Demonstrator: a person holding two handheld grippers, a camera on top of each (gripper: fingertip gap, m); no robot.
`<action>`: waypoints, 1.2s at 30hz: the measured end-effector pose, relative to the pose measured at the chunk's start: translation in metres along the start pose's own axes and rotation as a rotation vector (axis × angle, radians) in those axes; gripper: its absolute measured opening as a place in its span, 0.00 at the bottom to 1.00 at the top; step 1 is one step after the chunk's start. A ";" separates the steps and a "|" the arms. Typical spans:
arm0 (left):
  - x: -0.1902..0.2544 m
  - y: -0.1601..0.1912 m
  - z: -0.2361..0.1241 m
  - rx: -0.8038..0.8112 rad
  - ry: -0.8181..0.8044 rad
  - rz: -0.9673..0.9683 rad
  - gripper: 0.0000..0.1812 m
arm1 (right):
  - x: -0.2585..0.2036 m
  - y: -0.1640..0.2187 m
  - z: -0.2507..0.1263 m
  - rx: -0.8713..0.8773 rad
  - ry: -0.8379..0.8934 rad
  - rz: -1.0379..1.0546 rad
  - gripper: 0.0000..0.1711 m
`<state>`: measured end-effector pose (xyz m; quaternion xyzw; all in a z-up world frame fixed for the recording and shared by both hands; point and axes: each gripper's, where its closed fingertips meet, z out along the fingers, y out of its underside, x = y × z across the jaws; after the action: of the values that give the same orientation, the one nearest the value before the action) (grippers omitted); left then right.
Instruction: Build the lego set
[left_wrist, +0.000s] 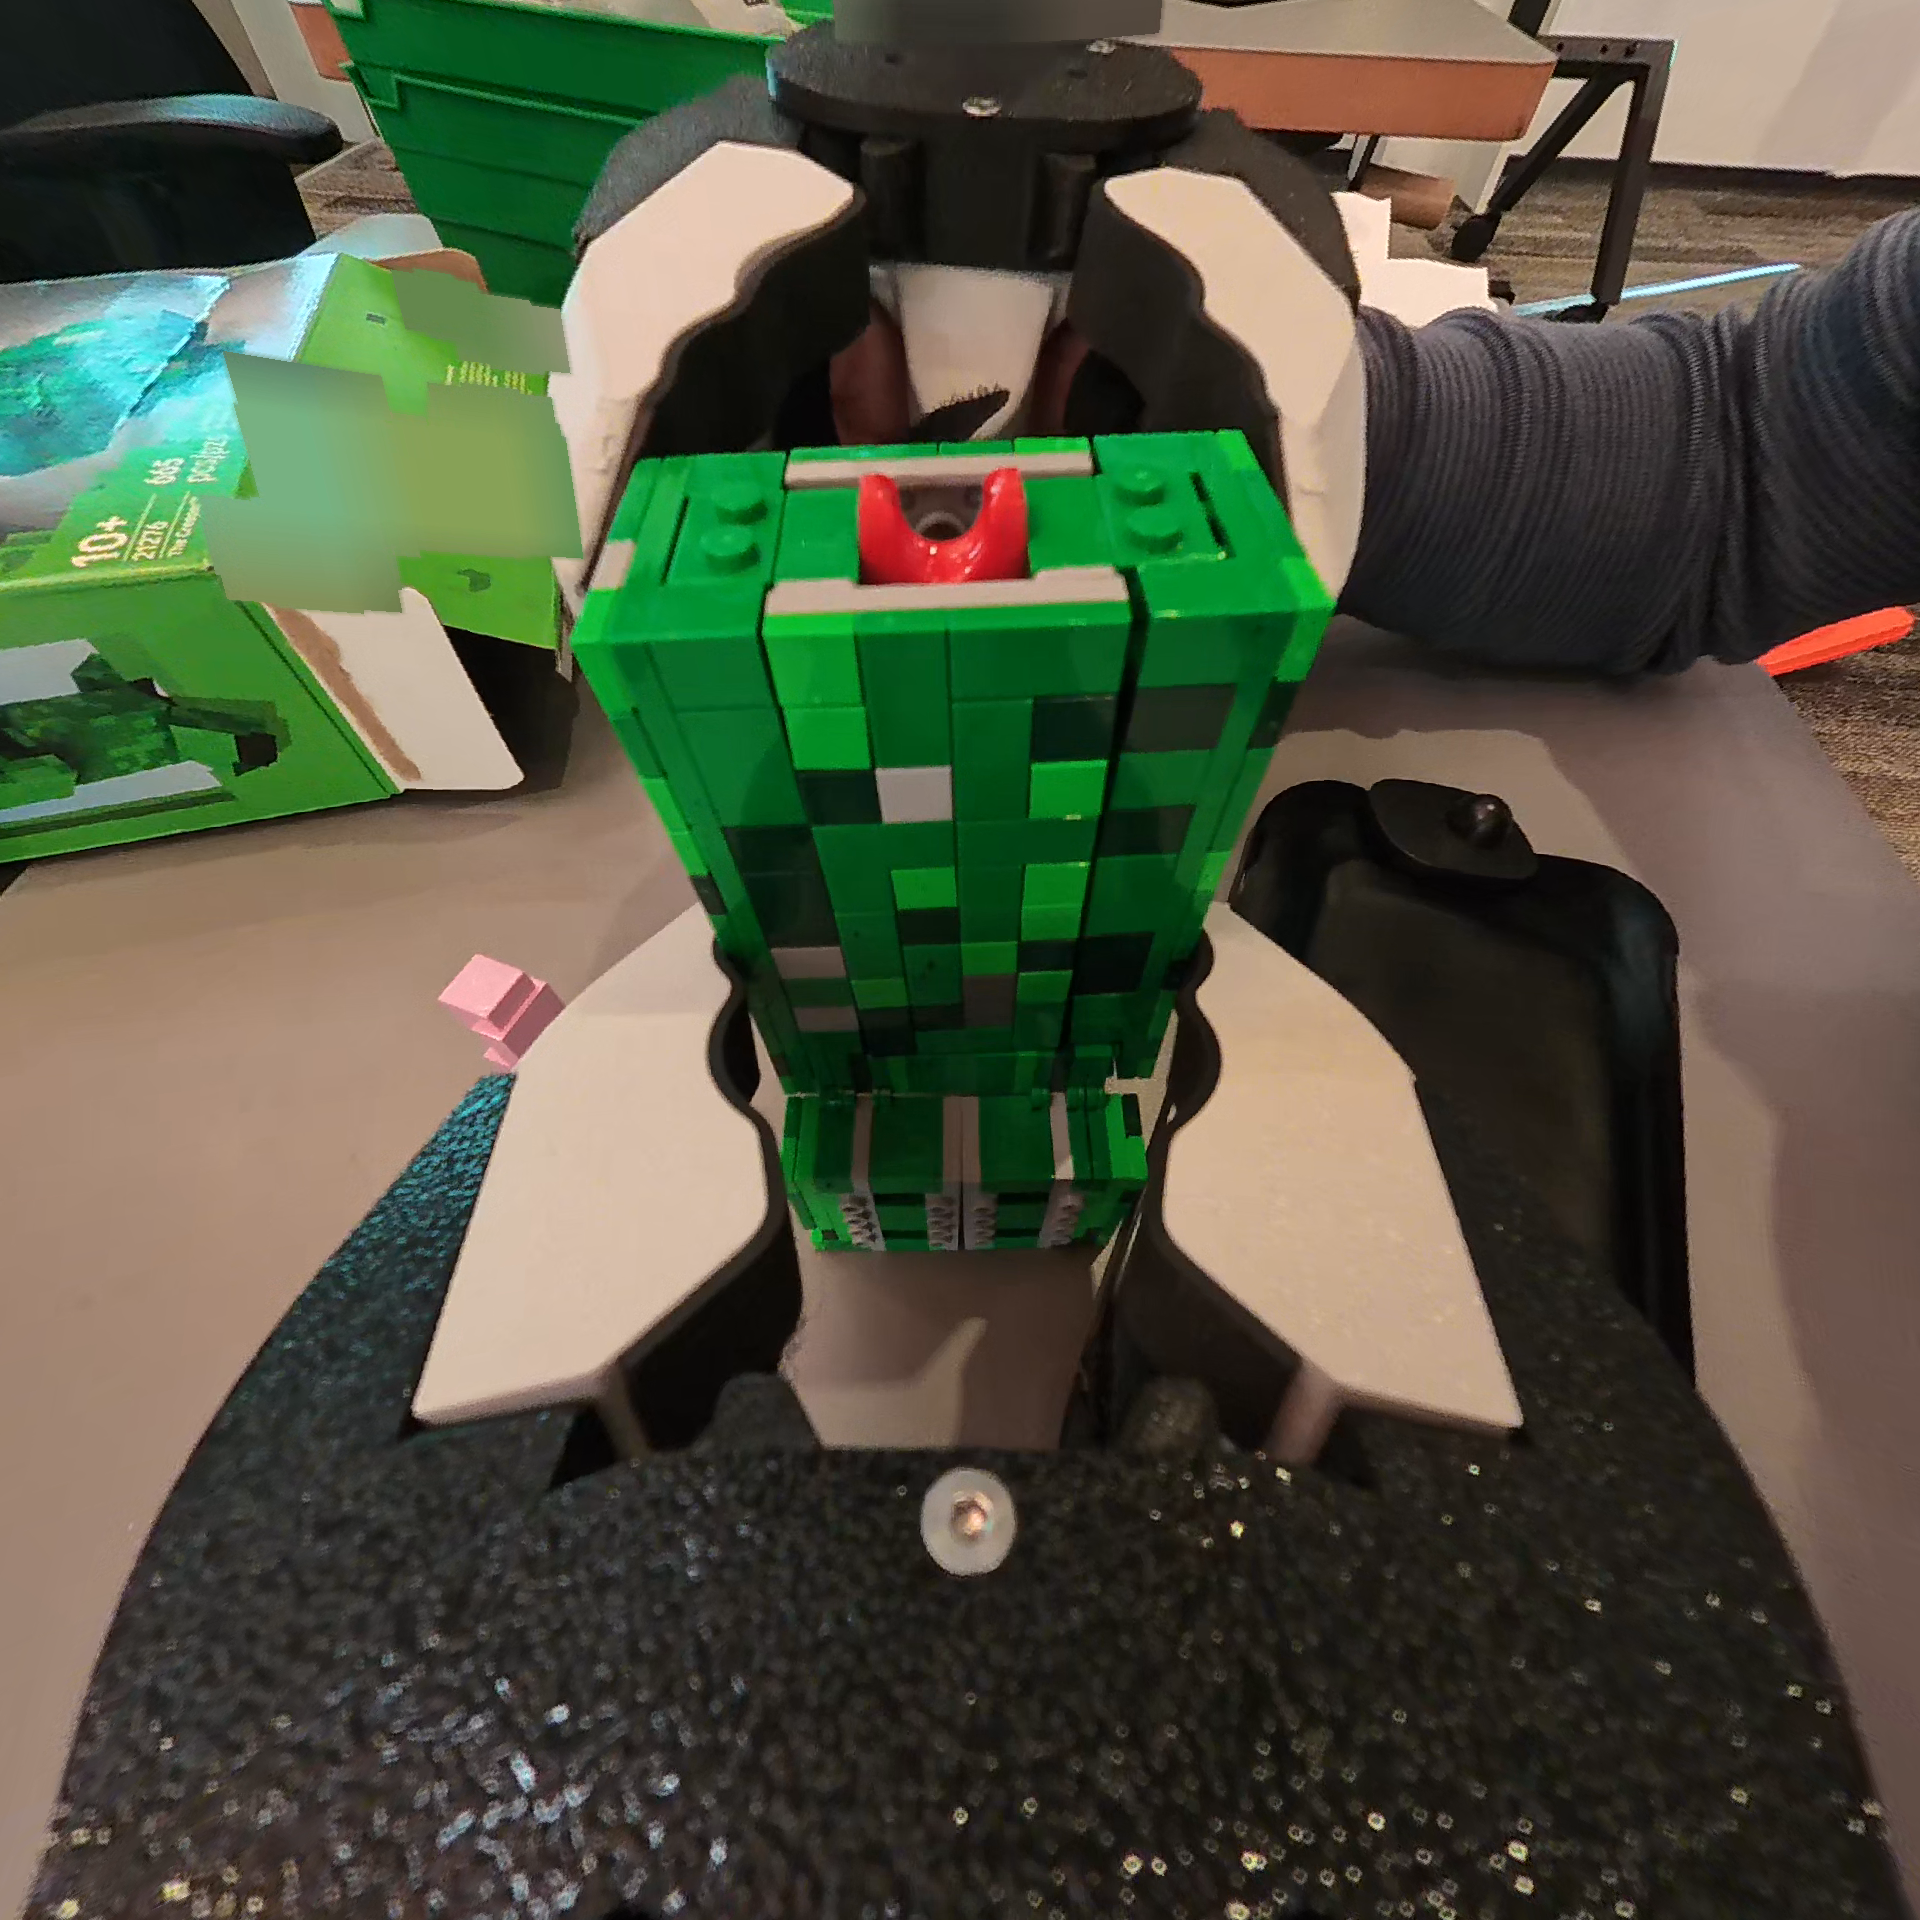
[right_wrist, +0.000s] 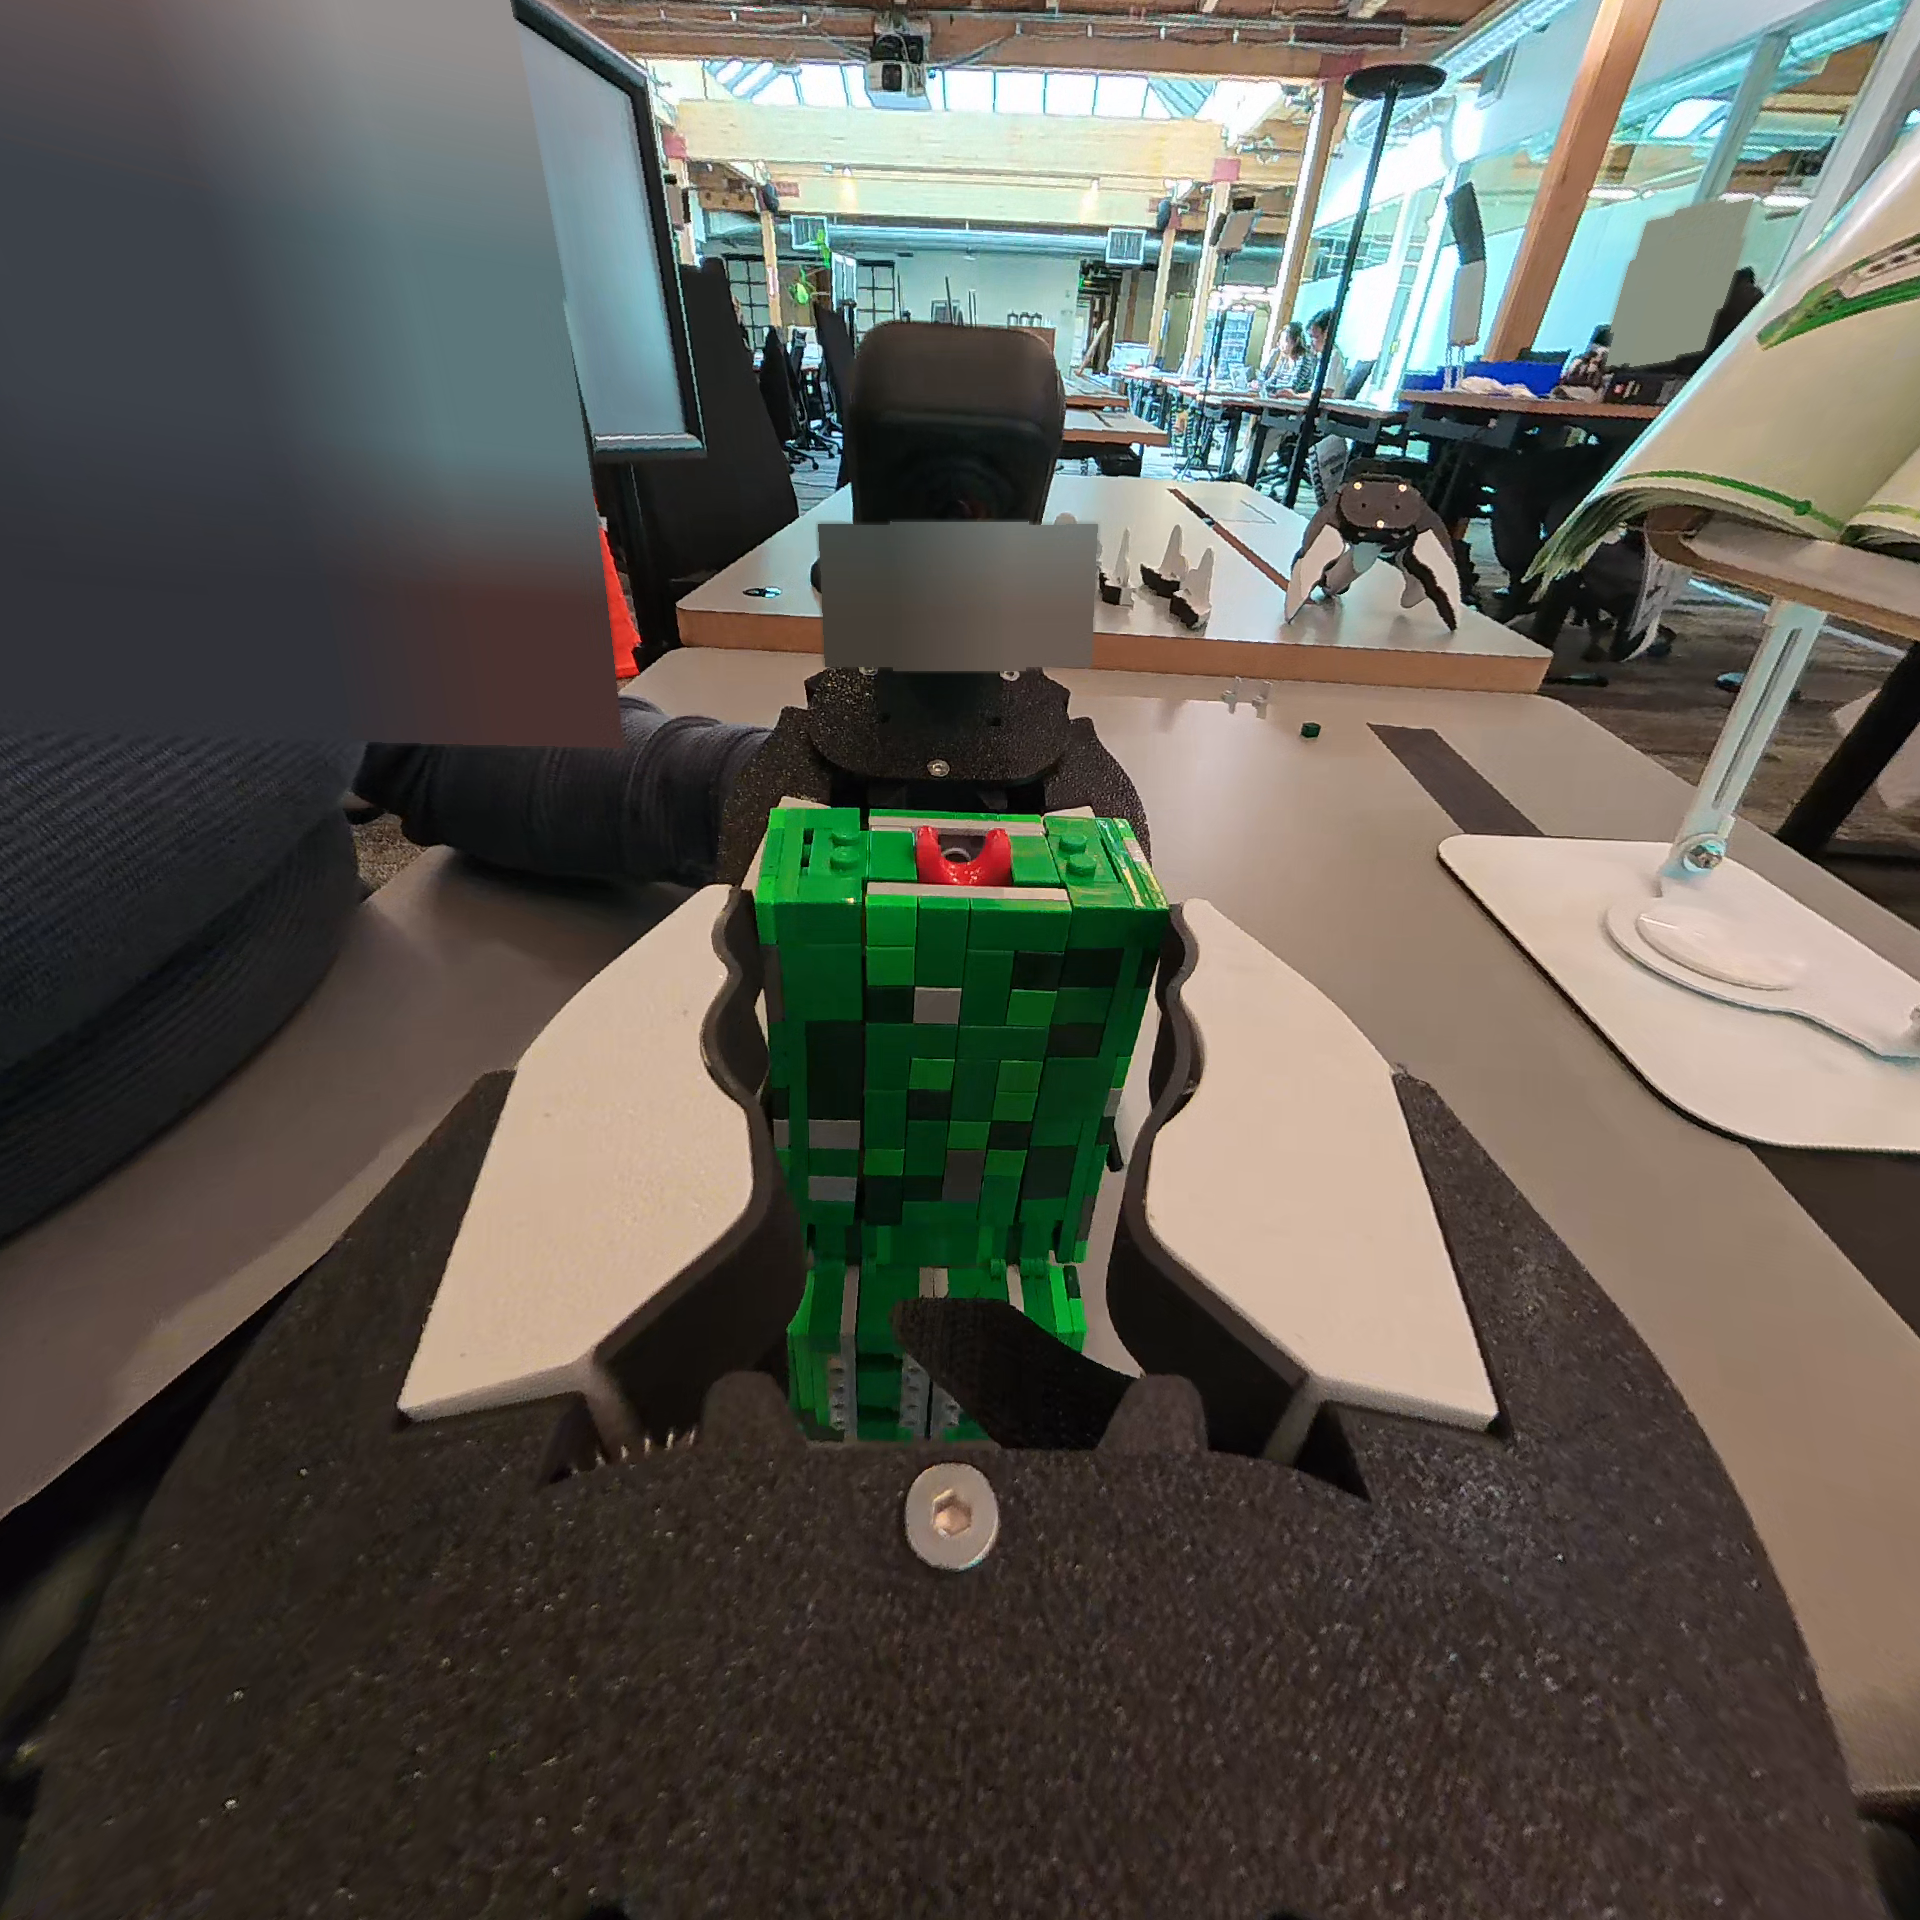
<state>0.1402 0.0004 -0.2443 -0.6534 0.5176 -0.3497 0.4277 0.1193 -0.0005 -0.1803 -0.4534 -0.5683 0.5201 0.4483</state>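
Observation:
A tall body of green, dark green and grey lego bricks (left_wrist: 966, 810) stands upright on the grey table (left_wrist: 260, 1091). A red curved piece (left_wrist: 940, 535) sits in a recess in its top. My left gripper (left_wrist: 961, 971) is shut on the lower part of the body, one finger on each side. In the right wrist view my right gripper (right_wrist: 956, 935) is shut on the same body (right_wrist: 956, 1060) from the opposite side, and the red piece (right_wrist: 961, 857) shows on top. The right gripper's fingers (left_wrist: 727, 291) show behind the body's top in the left wrist view.
A small pink brick (left_wrist: 499, 1008) lies on the table left of the body. An open green set box (left_wrist: 208, 644) is at the far left. A black case (left_wrist: 1455, 987) lies at the right. An instruction booklet (right_wrist: 1766, 416) rests on a white stand (right_wrist: 1714, 987). A person's dark sleeve (left_wrist: 1610, 468) reaches in. Tip to tip, the grippers are about 6 cm apart.

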 end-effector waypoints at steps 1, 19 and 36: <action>0.000 0.000 0.000 0.000 0.000 -0.001 0.43 | 0.000 0.000 0.000 0.002 0.000 0.001 0.42; 0.000 0.002 -0.001 -0.030 -0.003 0.027 0.43 | -0.002 0.007 0.015 -0.338 0.030 -0.002 0.49; 0.001 0.001 -0.001 -0.020 0.010 0.034 0.43 | -0.006 0.012 0.007 -0.263 0.010 0.041 0.50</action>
<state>0.1393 -0.0011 -0.2451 -0.6470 0.5342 -0.3404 0.4245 0.1139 -0.0076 -0.1928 -0.5224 -0.6199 0.4478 0.3771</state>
